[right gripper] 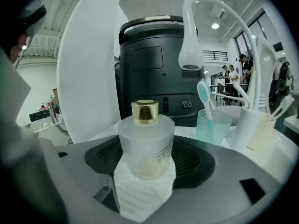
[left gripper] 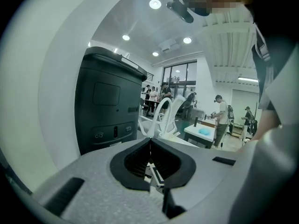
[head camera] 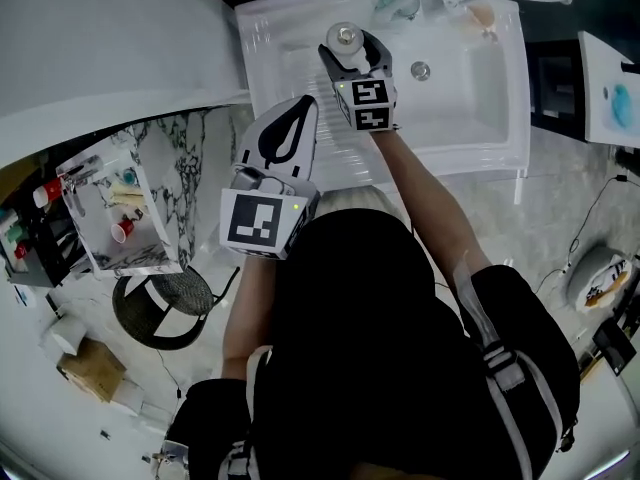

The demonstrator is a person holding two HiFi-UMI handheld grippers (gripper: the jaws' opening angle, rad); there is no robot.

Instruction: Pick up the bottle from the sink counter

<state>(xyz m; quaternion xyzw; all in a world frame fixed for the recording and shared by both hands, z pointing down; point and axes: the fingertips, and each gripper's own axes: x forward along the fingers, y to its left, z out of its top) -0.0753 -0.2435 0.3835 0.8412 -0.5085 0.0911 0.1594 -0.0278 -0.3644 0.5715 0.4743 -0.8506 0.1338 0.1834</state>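
Note:
A frosted glass bottle [head camera: 345, 38] with a gold cap stands upright between the jaws of my right gripper [head camera: 347, 48], over the ribbed left part of the white sink counter [head camera: 285, 73]. In the right gripper view the bottle [right gripper: 146, 141] fills the gap and the right gripper [right gripper: 148, 149] is shut on its sides; white ribbed counter shows beneath it. I cannot tell whether it is lifted. My left gripper [head camera: 306, 104] is held back near the counter's front left corner, pointing away. In its own view the left gripper [left gripper: 150, 142] is shut and holds nothing.
A turquoise cup [right gripper: 212, 124] with a toothbrush, a white cup [right gripper: 246, 127] and a white curved faucet [right gripper: 192, 36] stand right of the bottle. The sink basin [head camera: 455, 98] with its drain [head camera: 421, 70] lies to the right. A dark machine [right gripper: 154, 64] rises behind. A wire cart [head camera: 120, 218] stands at the left.

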